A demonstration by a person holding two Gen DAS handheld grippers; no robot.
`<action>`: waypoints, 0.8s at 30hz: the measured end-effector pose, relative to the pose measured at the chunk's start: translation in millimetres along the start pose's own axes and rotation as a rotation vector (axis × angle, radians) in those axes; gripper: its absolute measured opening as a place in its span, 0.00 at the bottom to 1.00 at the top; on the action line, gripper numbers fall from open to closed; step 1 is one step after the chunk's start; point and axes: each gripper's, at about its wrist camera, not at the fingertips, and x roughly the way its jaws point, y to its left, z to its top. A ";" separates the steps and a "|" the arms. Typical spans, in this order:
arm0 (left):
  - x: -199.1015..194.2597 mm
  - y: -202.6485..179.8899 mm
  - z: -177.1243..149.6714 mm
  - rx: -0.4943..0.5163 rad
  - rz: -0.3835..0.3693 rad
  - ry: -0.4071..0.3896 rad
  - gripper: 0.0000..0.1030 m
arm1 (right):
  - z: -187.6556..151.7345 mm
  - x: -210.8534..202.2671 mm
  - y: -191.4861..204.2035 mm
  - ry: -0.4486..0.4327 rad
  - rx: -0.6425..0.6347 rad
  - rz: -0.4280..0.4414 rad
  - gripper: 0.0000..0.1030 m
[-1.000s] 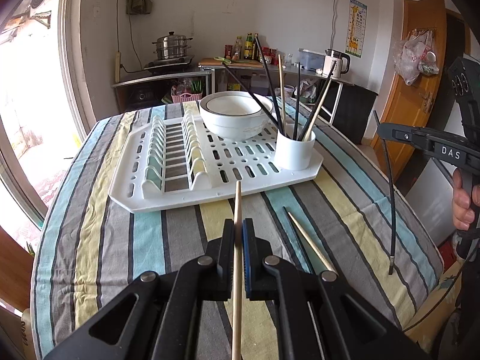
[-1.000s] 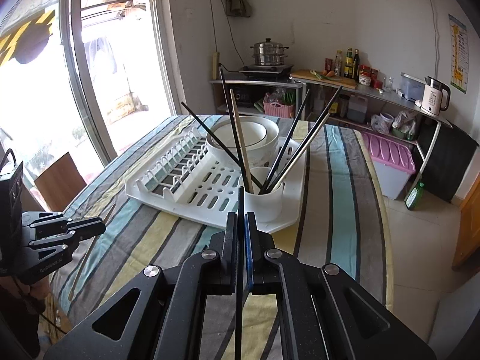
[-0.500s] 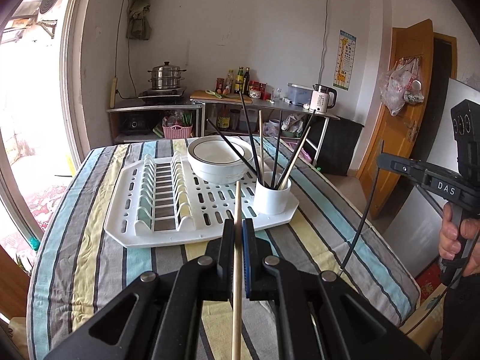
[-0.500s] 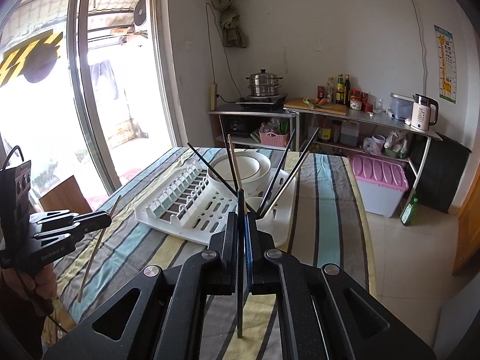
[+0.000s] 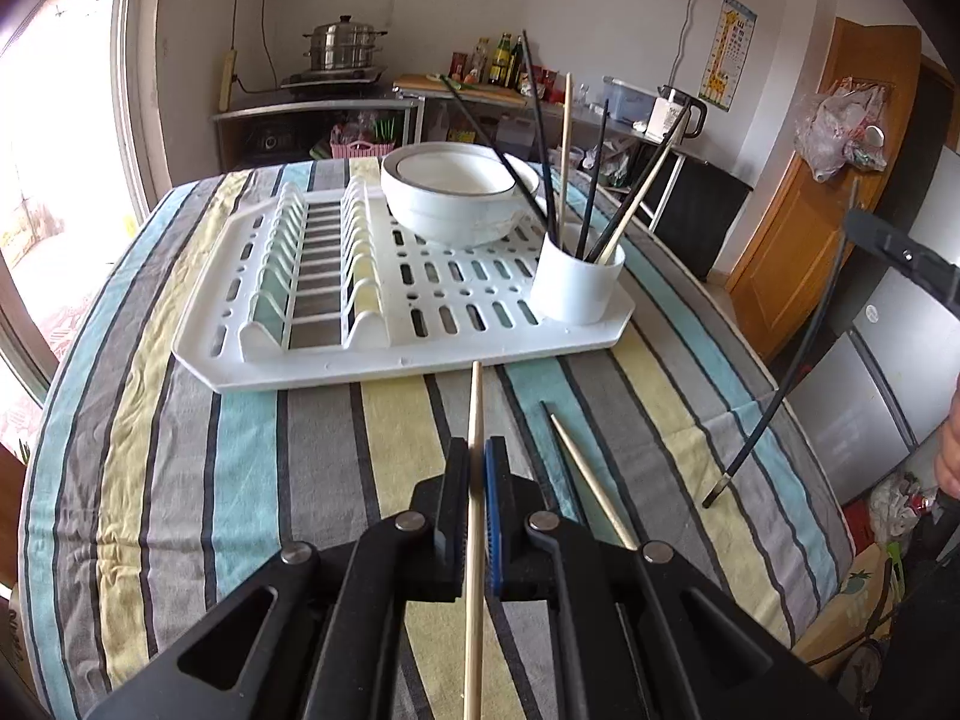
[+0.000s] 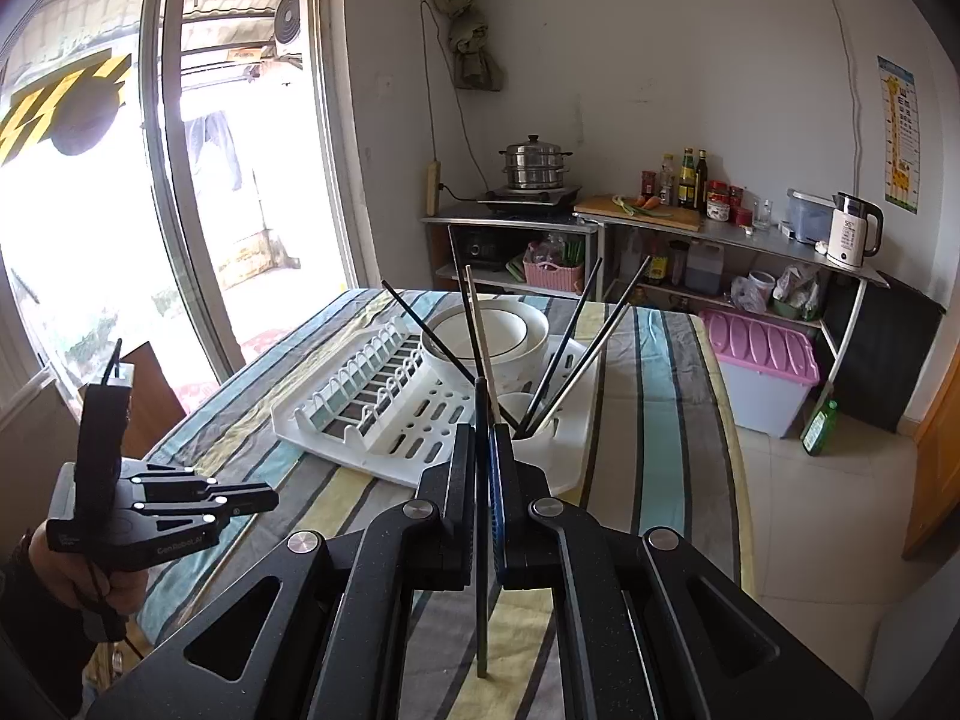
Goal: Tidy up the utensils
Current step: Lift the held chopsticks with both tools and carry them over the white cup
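I am pinching a light, stiff wooden chopstick [image 5: 474, 480] mid-shaft in the left gripper [image 5: 478, 471], near the rack [image 5: 420, 354]; the right gripper [image 6: 483, 456] is clamping a slippery-looking black chopstick [image 6: 482, 570].

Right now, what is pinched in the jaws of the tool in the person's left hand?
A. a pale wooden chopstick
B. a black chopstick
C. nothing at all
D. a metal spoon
A: in the left wrist view the left gripper is shut on a pale wooden chopstick that points toward the white plastic drying rack; the black chopstick sits in the right gripper.
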 end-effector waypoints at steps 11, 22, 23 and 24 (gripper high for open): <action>-18.6 3.0 9.5 -0.027 -0.048 -0.106 0.05 | 8.9 -2.9 0.7 -0.021 -0.005 -0.004 0.04; -51.7 -16.0 49.0 0.025 -0.066 -0.207 0.05 | 22.4 -6.9 -0.5 -0.050 -0.004 -0.012 0.04; -53.8 -19.2 54.0 0.032 -0.069 -0.217 0.05 | 25.2 -7.1 -0.5 -0.055 -0.004 -0.012 0.04; -55.3 -22.7 59.4 0.040 -0.077 -0.227 0.05 | 28.2 -7.0 -1.4 -0.060 -0.004 -0.013 0.04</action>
